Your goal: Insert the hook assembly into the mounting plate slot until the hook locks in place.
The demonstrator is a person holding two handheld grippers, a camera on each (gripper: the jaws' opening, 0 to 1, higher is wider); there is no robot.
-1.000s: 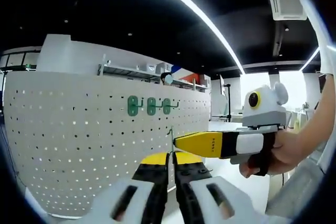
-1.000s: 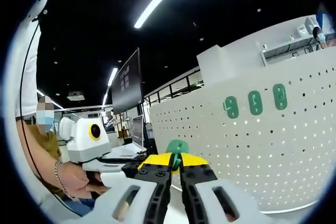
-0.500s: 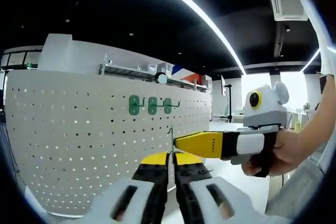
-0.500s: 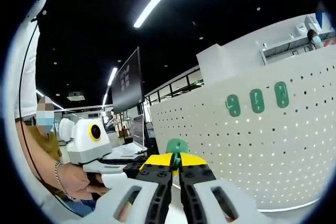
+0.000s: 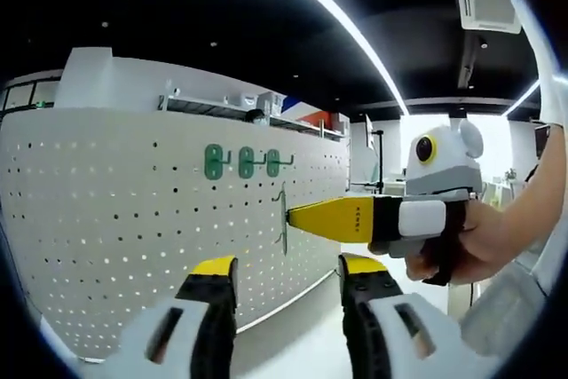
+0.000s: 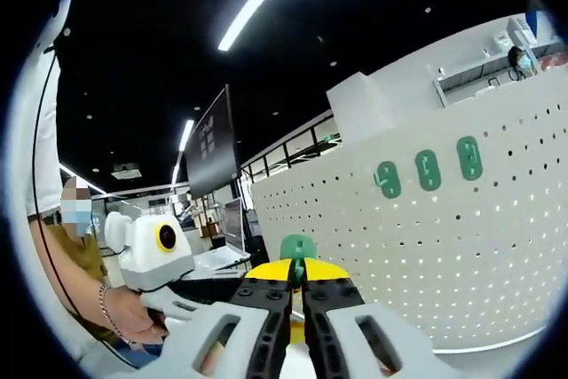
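The left gripper [image 5: 282, 281] has its jaws spread wide, empty. The right gripper [image 5: 289, 217] pinches the green hook [image 6: 298, 250] between pressed-together jaws, holding it just off the white pegboard [image 5: 115, 210], below three hooks [image 5: 241, 161] already mounted. My guess: the insertion step is in hand; next, line up and push until it locks.

Matt white perforated pegboard [image 5: 133, 219]; green plastic hooks [image 5: 241, 162]

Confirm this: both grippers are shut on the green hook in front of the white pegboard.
Not both. In the left gripper view the left gripper is open and empty; the right gripper alone is shut on the green hook in front of the white pegboard.
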